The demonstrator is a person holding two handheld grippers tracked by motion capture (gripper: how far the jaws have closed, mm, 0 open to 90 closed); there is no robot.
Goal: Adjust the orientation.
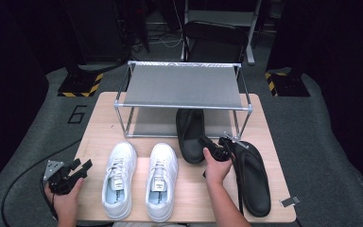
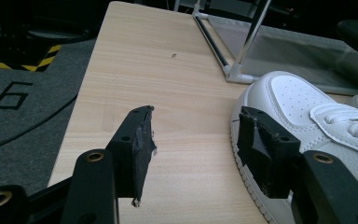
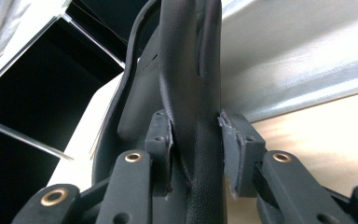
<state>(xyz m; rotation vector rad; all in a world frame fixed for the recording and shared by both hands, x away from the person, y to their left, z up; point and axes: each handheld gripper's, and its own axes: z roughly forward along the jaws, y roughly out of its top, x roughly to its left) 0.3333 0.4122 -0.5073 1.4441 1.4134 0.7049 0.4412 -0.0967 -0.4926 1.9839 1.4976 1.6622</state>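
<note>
Right gripper (image 1: 216,150) is clamped on the black slipper's (image 1: 190,134) heel, toe pointing straight into the rack's (image 1: 184,107) lower shelf, long axis toward the tabletop's far edge. Left gripper (image 1: 78,169) waits open at the near-left corner beside the sneakers (image 1: 119,177).

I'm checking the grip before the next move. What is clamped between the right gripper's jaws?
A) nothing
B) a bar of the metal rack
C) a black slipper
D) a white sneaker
C: in the right gripper view the right gripper has its jaws pressed on the black slipper.
</note>
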